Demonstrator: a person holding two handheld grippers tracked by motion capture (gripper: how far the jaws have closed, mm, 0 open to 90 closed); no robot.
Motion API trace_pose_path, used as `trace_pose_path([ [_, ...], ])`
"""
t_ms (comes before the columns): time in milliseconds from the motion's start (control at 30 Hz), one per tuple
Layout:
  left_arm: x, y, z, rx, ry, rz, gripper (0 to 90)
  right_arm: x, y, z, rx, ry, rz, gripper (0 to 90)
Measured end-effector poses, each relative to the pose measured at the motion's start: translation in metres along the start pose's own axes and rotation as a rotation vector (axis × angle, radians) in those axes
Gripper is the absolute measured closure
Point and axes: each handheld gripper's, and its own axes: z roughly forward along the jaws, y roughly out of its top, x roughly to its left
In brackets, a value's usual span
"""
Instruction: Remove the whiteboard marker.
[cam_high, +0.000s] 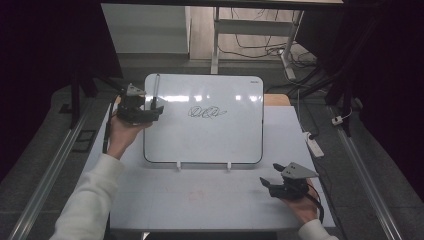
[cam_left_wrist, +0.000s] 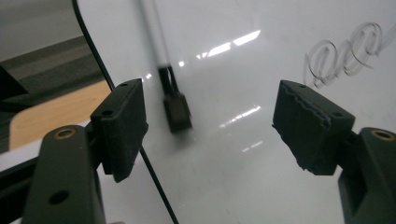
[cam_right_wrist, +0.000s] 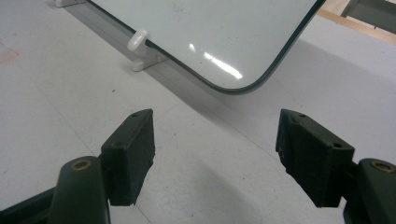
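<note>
a dim room with cables on the floor behind, and a pale grey table (cam_high: 210, 200) under me. on it a whiteboard (cam_high: 205, 140) leans in two white clips, a black scribble (cam_high: 207, 112) near its middle. a marker (cam_high: 155, 92) lies along the board's left edge, its long axis running away from me, dark cap end nearest me. my left gripper (cam_high: 156, 113) hovers just short of that cap, jaws spread wide, nothing between them; in my left gripper view the marker (cam_left_wrist: 173, 100) sits between the pads but beyond them. i judge i'm reaching to pick it up: next i must slide forward until the pads flank the barrel, then close. my right gripper (cam_high: 266, 183) waits low right over the table, jaws released.
</note>
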Motion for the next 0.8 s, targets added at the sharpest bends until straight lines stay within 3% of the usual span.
trace_pose_path([
  [200, 0.006, 0.024, 0.010, 0.004, 0.034, 0.008, 30.9, 0.001, -0.001, 0.002, 0.007, 0.006, -0.002, 28.5],
  [333, 0.011, 0.032, 0.018, -0.003, 0.034, -0.025, 33.8, 0.000, -0.002, 0.003, 0.013, 0.008, 0.002, 28.6],
  [567, 0.013, 0.040, 0.029, -0.008, 0.079, -0.024, 42.4, -0.001, -0.002, 0.002, 0.013, 0.006, 0.003, 28.7],
  [800, 0.011, 0.043, 0.037, -0.003, 0.123, 0.004, 56.2, -0.001, -0.003, 0.002, 0.016, 0.003, 0.005, 28.7],
])
